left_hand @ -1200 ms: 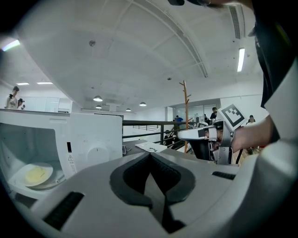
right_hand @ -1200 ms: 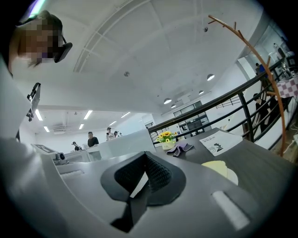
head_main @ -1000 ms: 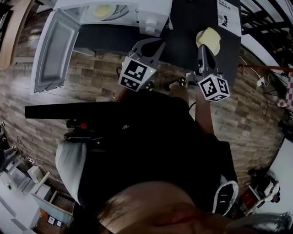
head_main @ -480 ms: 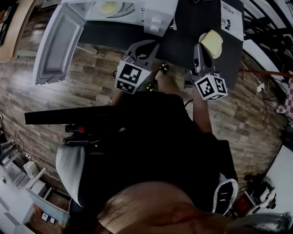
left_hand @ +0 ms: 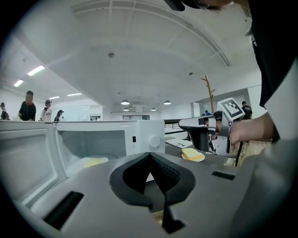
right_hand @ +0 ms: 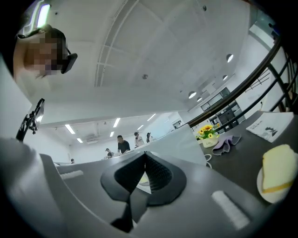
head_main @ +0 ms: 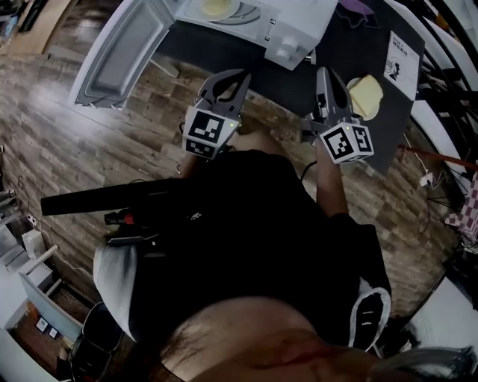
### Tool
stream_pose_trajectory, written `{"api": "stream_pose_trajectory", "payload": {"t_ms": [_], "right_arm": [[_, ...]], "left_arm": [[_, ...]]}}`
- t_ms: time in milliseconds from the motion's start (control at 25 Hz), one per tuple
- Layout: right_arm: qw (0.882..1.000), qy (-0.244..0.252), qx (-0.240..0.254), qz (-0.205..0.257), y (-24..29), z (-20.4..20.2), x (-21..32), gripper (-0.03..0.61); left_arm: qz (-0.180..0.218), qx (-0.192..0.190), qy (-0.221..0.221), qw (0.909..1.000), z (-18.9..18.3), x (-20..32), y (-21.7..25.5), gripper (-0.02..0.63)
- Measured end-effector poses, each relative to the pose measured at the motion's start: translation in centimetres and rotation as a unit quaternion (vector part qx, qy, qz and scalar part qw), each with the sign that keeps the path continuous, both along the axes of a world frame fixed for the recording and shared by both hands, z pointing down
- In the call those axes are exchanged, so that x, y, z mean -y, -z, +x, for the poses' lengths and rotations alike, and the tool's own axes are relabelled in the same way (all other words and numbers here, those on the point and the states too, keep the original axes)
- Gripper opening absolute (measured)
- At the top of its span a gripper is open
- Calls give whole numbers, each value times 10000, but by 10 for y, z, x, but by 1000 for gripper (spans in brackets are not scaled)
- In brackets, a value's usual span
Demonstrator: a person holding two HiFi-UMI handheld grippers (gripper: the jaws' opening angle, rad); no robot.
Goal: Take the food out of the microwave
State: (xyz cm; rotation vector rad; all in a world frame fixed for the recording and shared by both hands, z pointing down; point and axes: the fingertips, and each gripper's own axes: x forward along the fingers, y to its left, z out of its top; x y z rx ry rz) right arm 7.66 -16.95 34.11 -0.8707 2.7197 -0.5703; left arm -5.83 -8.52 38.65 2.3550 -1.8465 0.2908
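1. Microwave (head_main: 299,22): a white, boxy, smooth-cased oven with a round dial. It stands on a dark matte table (head_main: 299,78), and its door (head_main: 123,52) is swung wide open.
2. Food (head_main: 215,6): a pale yellow, soft-looking lump on a round light plate, lying inside the microwave cavity. The left gripper view shows it low on the cavity floor.
3. Yellow slab (head_main: 367,93): a thick, rounded block on a round white dish (right_hand: 263,186). It sits on the table to the right of the microwave, just beside the right gripper.
4. Left gripper (head_main: 228,80): grey moulded shell with ribbed black pads. The pads are pressed together with nothing between them, and it is aimed toward the microwave front but apart from it.
5. Right gripper (head_main: 326,73): same build, with jaws closed tight and empty.
6. Head view only: the wood-plank floor (head_main: 89,142).
7. Right gripper view only: a small pot of yellow flowers (right_hand: 207,135) and a crumpled purple cloth (right_hand: 226,143). A printed paper sheet (right_hand: 270,125) shows in both this view and the head view.
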Motion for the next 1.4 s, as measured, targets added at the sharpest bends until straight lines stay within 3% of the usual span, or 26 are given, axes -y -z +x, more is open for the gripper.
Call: {"api": "stream_pose_trajectory", "payload": {"t_ms": [280, 600, 1120, 1400], "right_arm": [[9979, 638, 132, 6, 9, -47, -10, 2], [9946, 1027, 126, -32, 4, -88, -17, 2], [9934, 1131, -50, -201, -14, -133, -15, 2], [9931, 1145, -76, -256, -18, -161, -17, 2]], "left_arm": [[32, 24, 497, 9988, -32, -17, 7, 6], [7, 102, 889, 9960, -72, -29, 7, 6], [-43, -89, 898, 9959, -114, -17, 12, 6], [-23, 95, 886, 9960, -137, -14, 8, 6]]}}
